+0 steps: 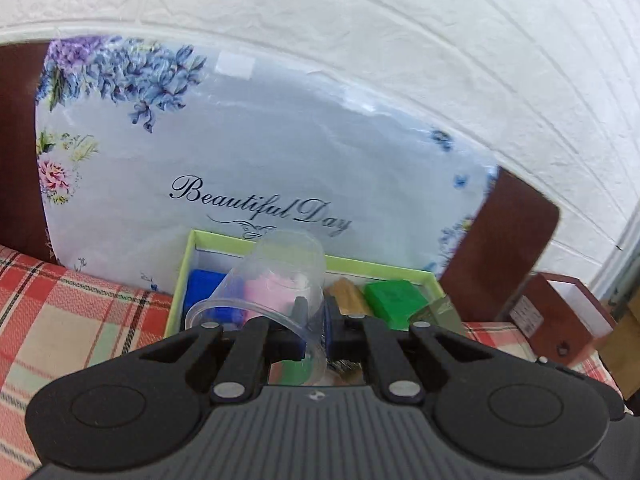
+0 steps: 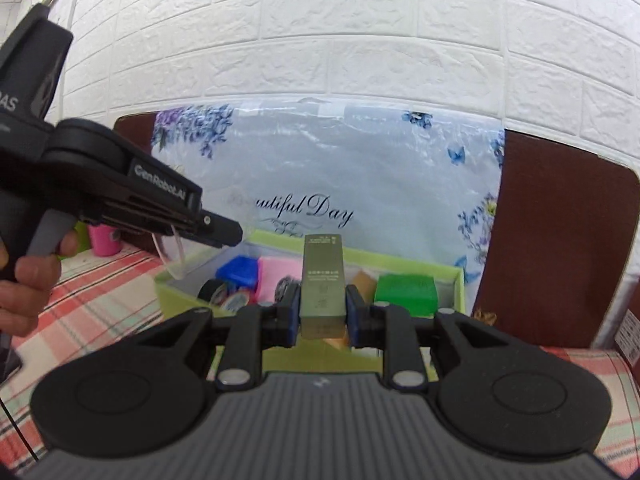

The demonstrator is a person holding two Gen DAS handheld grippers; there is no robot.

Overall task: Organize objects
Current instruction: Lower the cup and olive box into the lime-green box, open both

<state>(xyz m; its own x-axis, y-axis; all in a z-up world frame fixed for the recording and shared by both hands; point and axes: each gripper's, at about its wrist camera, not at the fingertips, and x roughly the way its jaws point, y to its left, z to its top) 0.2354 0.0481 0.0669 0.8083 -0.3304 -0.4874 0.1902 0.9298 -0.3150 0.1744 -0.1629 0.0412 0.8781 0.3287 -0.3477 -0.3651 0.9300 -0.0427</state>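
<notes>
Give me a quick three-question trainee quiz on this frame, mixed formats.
1. True or false: the left tongs grip the clear plastic cup by its wall.
2. Multiple choice: the right tongs hold A) a roll of tape, B) a slim olive-grey box, C) a green block.
3. Fill in: the blue, pink and green blocks lie in a shallow ___-rimmed box.

Key: 1 true; 2 B; 3 green.
</notes>
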